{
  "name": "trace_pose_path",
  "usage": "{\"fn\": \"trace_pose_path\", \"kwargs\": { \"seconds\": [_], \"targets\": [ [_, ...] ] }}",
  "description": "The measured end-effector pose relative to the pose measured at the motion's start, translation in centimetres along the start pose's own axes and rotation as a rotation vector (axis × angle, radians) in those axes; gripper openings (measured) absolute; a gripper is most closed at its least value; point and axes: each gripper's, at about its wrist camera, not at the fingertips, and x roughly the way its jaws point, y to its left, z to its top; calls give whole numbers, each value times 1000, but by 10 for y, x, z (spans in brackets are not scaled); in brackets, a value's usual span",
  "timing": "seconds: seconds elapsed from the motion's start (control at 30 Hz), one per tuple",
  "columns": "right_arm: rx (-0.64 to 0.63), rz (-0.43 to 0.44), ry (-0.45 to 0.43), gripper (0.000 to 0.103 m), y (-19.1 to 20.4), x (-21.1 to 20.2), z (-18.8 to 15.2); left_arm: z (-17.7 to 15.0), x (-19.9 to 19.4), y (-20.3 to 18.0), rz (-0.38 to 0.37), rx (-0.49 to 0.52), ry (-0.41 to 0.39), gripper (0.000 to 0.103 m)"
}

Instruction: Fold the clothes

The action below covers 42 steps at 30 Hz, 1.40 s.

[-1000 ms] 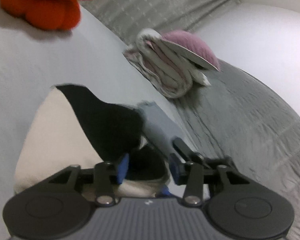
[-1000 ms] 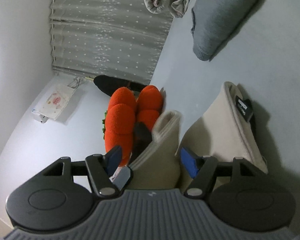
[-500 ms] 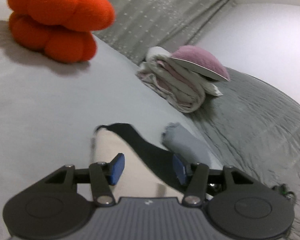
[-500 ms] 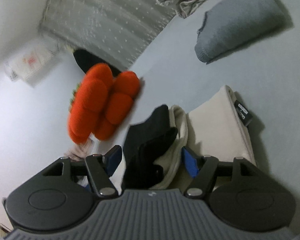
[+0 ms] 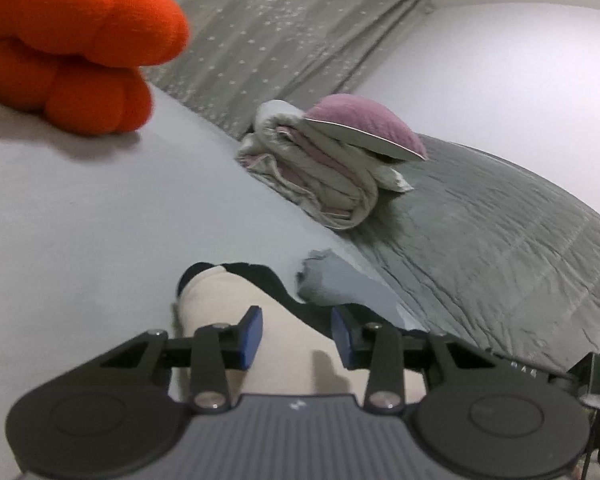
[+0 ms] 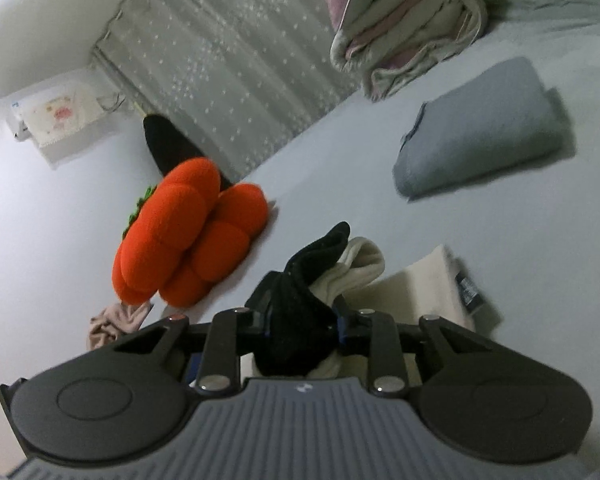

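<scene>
Since a second ago your right gripper [image 6: 302, 330] has bunched the cream-and-black garment [image 6: 300, 280], jaws closing on its black knit. Your left gripper [image 5: 296, 334] has dropped over the smooth cream panel, jaws closing but not yet pinching. It lies mid-bed [image 5: 80, 220], near the folded grey sweater [image 6: 480, 136].

A grey star-dotted curtain [image 5: 284, 36] hangs behind the pale bed sheet [image 5: 80, 216], beside plain white walls [image 5: 520, 60].
</scene>
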Motion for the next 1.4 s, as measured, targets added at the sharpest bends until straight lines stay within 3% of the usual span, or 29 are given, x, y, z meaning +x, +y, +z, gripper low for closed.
{"fn": "trace_pose_path", "kwargs": {
  "seconds": [0.27,0.4,0.53,0.67,0.8,0.87,1.0,1.07,1.13,1.23,1.4],
  "targets": [
    [-46,-56,-57,29,-1,-16,9,-17,15,-18,-73,101,43,38],
    [-89,-124,-18,30,-6,-10,11,-30,21,-19,-73,137,76,38],
    [-113,-236,21,41,-13,5,8,-38,21,-22,-60,187,91,38],
    [-182,-325,-89,50,-7,-1,7,-36,18,-31,-61,249,104,39],
    [-243,-245,-153,49,-6,4,4,-32,6,-34,-109,251,65,38],
    [-297,-209,-136,49,-1,13,0,-35,7,-36,-117,266,75,38],
    [-364,-221,-77,49,1,31,-6,-49,12,-37,-103,324,106,37],
    [-362,-248,-26,48,-5,40,-7,-51,13,-37,-102,332,108,37],
    [-378,-321,34,40,-12,54,-10,-53,14,-37,-101,338,110,37],
    [-412,-397,73,42,-20,68,-14,-56,16,-45,-65,398,124,38],
    [-303,-324,57,46,-45,66,-12,-56,14,-50,-46,426,133,41]
  ]
}}
